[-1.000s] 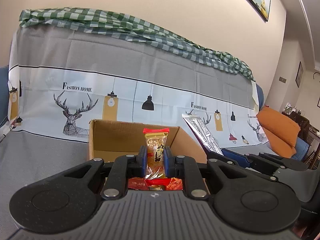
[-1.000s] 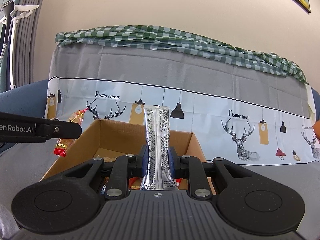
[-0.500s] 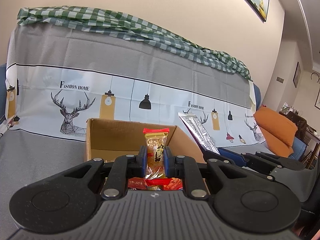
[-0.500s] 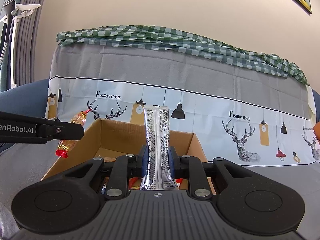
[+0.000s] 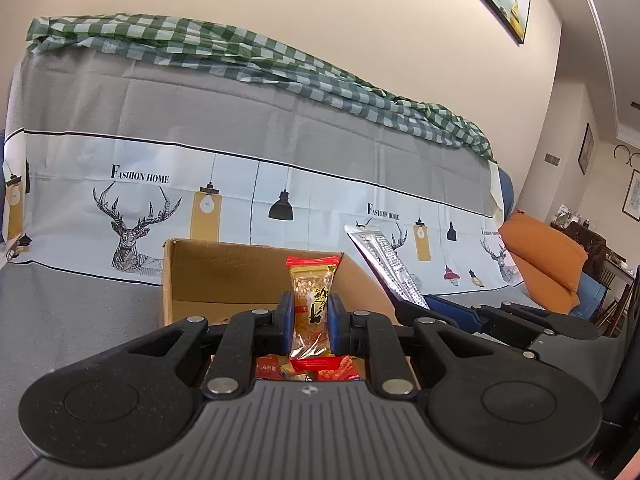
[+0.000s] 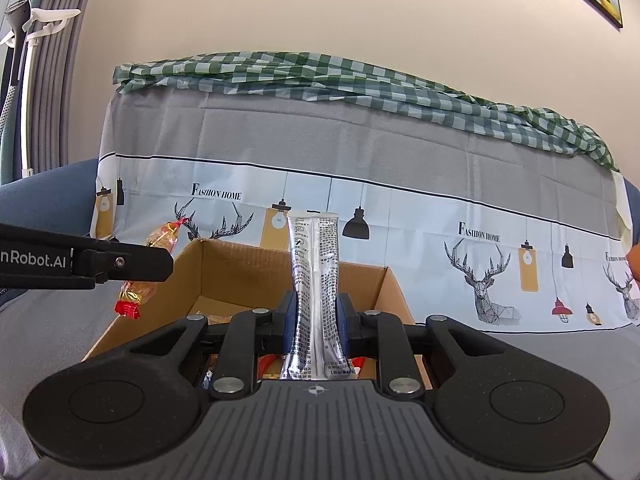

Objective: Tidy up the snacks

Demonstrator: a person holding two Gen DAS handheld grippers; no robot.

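Left tool (image 5: pixel 310 322) around peanut candy (image 5: pixel 311 304), its lower end hidden.

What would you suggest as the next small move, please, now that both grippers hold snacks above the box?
Probably lower the left gripper into the open brown cardboard box and release its gold peanut candy with red ends: it is pinched above other snacks. The right gripper holds the long silver foil packet, ready next.

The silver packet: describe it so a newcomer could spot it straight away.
Start at the sofa cover printed with deer and lamps; in front of it sits an open cardboard box. Above the box, the right tool is shut on the silver packet, held upright. It is long, shiny foil with fine black print, unlike the short golden, red-ended snack in the left tool.
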